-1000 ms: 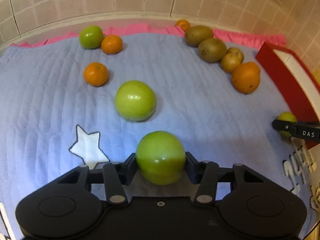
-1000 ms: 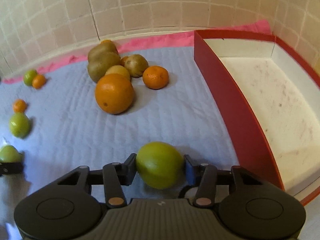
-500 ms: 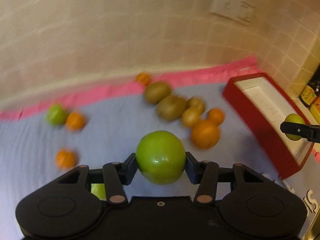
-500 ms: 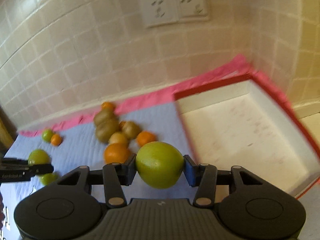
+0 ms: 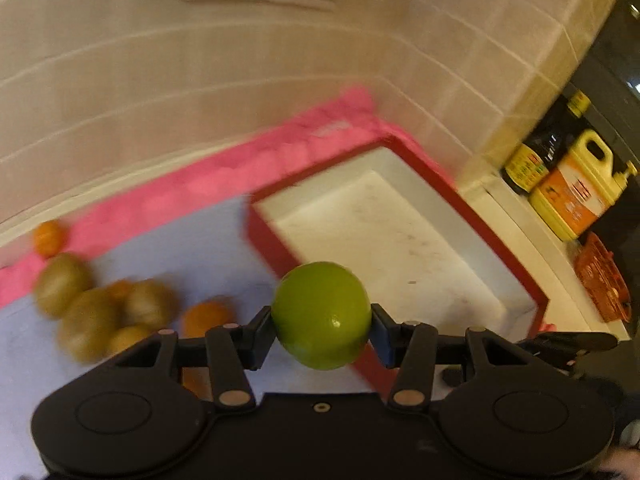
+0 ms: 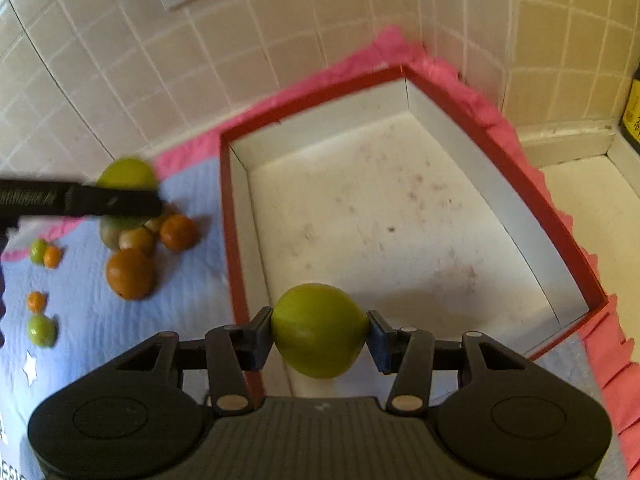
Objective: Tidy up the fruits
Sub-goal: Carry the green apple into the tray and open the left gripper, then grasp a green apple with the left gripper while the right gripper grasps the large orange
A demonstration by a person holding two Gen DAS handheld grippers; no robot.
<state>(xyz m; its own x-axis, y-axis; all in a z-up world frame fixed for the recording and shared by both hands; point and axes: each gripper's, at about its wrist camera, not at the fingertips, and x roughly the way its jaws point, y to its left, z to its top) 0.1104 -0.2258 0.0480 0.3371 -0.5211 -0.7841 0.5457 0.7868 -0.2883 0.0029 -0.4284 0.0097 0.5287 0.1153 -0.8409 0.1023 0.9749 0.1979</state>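
Observation:
My left gripper is shut on a green apple, held in the air over the near left edge of the red box. My right gripper is shut on a second green apple, held above the near left part of the same red box, whose white floor is bare. In the right wrist view the left gripper's finger crosses the left side with its apple behind it. Part of the right gripper shows low right in the left wrist view.
On the blue mat left of the box lie kiwis, a large orange, small oranges and two green fruits. A tiled wall stands behind. Bottles and an orange basket sit on the right counter.
Both grippers have lifted their apples off the mat and carried them right, to above the red box. The left wrist view has swung right and is blurred.

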